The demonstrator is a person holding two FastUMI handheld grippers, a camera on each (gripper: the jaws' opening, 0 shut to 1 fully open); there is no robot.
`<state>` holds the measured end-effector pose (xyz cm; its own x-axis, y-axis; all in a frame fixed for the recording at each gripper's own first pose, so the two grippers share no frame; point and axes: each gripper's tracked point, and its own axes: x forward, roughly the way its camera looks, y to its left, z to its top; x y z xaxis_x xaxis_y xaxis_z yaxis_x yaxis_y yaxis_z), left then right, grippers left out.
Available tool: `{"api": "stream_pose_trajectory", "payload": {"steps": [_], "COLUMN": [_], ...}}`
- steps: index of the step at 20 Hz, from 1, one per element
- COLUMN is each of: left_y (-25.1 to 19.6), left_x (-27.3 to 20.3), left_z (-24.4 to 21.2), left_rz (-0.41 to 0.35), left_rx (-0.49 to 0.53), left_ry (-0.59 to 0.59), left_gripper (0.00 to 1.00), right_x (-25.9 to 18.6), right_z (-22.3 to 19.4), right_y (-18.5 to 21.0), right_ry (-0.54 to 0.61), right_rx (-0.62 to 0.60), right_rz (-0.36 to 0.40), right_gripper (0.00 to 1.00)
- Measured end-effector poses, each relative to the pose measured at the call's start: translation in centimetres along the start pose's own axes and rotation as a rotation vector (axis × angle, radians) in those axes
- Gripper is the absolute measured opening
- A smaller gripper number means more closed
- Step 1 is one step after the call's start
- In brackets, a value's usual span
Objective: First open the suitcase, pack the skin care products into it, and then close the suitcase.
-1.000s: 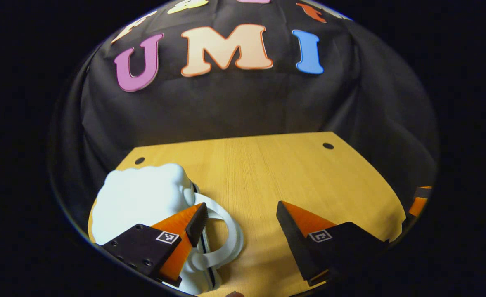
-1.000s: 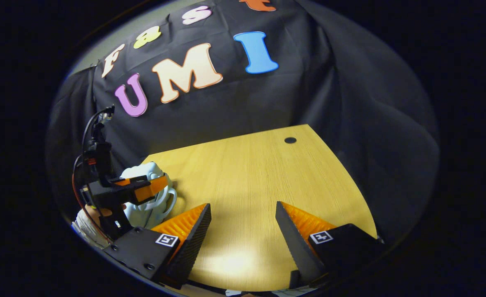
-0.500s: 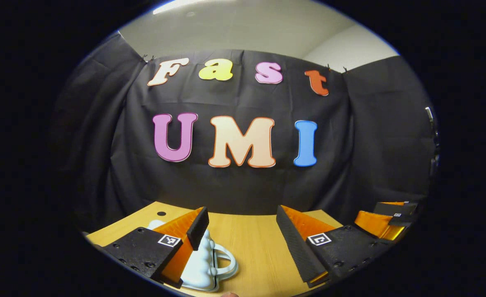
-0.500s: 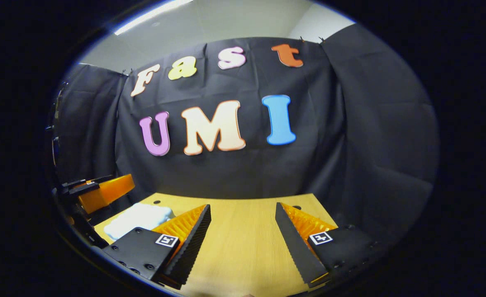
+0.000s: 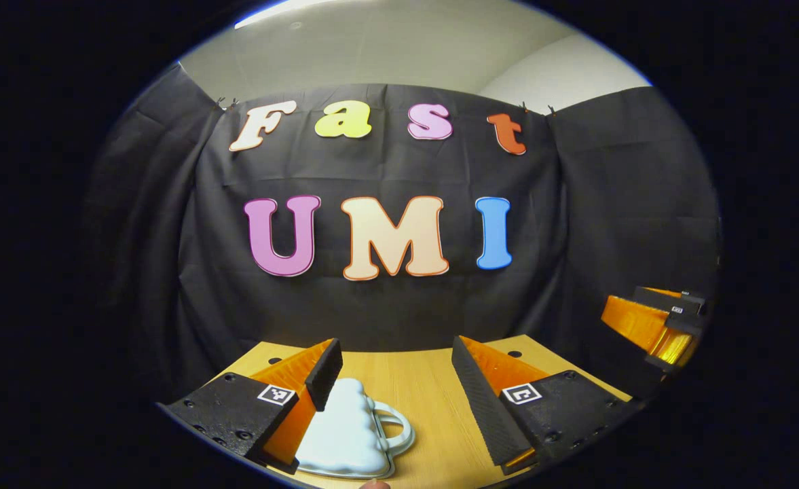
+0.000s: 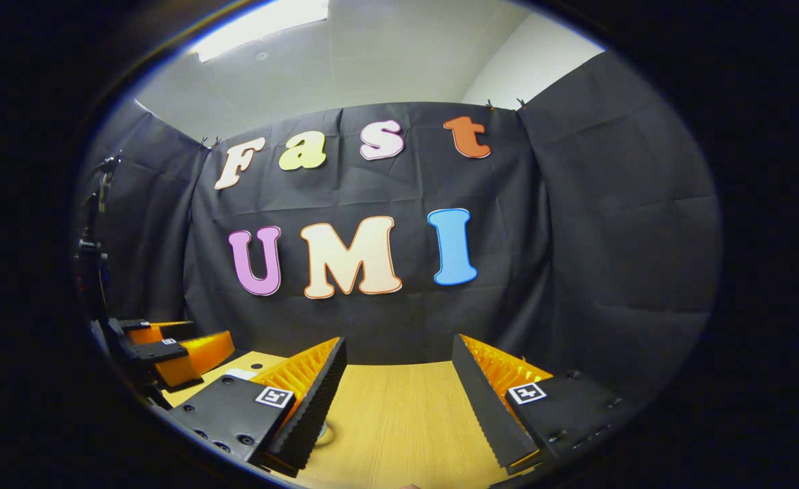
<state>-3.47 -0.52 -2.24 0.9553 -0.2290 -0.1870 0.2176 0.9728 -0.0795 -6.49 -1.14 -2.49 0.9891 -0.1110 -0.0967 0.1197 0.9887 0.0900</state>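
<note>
White suitcase (image 5: pixel 345 435) lies closed on your wooden table (image 5: pixel 426 401), at seven o'clock beside your left gripper (image 5: pixel 396 370); your right gripper (image 6: pixel 399 380) also gapes wide, empty.

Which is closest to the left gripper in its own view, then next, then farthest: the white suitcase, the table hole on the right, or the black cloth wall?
1. White suitcase, by its left finger.
2. Table hole, right, farther back.
3. Black cloth wall, behind the table.

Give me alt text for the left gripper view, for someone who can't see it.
A small white suitcase with a loop handle lies closed on a wooden table, just ahead of the open left tool. The right tool hangs at the right edge, before a black cloth wall.
</note>
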Motion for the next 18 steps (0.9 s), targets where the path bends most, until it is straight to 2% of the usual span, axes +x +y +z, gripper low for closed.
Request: {"api": "stream_pose_trajectory", "payload": {"steps": [18], "left_y": [-3.1], "left_x": [-3.5], "left_z": [3.1], "left_rz": [-0.119], "left_rx": [0.073], "left_ry": [-0.086], "left_gripper": [0.95], "right_x": [-6.1], "right_z": [4.6], "right_y": [-1.2], "right_ry": [-0.116], "right_rx": [-0.027], "right_rz": [-0.067], "right_gripper": [0.98]}}
